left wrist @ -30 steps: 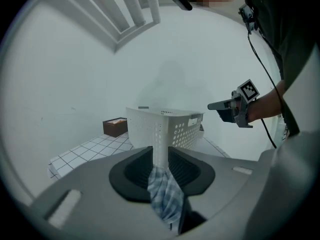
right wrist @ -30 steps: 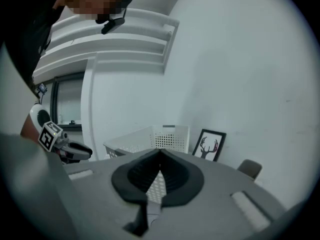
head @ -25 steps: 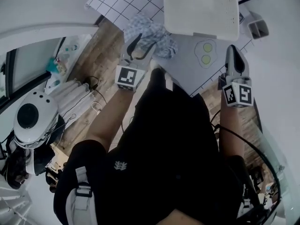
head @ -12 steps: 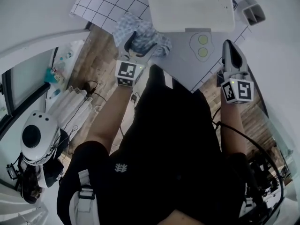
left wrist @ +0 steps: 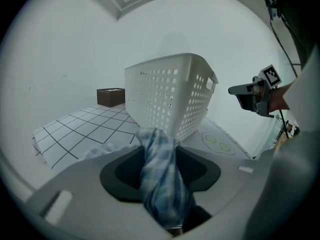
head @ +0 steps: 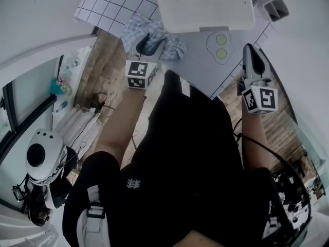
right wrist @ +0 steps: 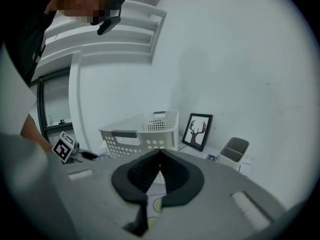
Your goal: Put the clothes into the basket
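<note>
Left claw [left wrist: 159, 151], its jaws just closing, clamps a checked cloth [left wrist: 162, 184] beside the basket [left wrist: 165, 94] (right claw [right wrist: 159, 156] pinched together, empty).

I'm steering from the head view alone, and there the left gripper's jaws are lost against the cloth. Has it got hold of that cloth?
Observer: Yes. In its own view the left gripper has just been closing its jaws, and the blue checked cloth is bunched and pinched between them.
Operator: And the other one?
Observer: The right gripper has its jaws together with nothing between them.
Operator: Anything further back that I can't see?
Observer: The right gripper view shows a framed antler picture standing beyond the basket, to its right.
</note>
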`<state>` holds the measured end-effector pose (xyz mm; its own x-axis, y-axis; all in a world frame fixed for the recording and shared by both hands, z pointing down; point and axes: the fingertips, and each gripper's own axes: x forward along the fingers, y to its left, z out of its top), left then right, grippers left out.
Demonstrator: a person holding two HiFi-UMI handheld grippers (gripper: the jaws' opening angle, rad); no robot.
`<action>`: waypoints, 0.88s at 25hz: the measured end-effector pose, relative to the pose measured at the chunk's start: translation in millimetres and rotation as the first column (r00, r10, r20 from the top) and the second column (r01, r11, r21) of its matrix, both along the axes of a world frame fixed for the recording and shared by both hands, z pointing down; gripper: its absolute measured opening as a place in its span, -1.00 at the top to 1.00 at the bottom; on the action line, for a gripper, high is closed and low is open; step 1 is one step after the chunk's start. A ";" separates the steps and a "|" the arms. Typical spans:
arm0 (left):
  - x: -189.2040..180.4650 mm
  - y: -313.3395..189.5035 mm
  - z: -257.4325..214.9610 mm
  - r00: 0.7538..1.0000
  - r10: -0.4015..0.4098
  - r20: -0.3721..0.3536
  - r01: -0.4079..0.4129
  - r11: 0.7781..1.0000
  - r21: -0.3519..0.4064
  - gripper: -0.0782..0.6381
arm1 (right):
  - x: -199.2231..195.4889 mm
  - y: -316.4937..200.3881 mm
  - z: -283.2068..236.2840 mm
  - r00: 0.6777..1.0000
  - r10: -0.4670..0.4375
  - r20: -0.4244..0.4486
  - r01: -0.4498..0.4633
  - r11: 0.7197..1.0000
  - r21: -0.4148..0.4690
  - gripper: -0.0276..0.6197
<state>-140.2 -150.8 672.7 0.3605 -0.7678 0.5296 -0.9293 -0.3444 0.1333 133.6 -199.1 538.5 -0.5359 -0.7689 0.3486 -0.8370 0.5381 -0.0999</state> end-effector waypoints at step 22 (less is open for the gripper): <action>-22.0 16.9 -96.6 0.997 -0.077 0.005 0.076 0.990 0.121 0.55 | -4.1 -7.6 -71.5 0.998 -0.030 0.054 0.023 0.992 0.124 0.91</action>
<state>-162.2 -134.0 576.0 0.2941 -0.8513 0.4345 -0.9544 -0.2857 0.0862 129.5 -206.8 467.0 -0.5725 -0.7895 0.2211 -0.8173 0.5711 -0.0769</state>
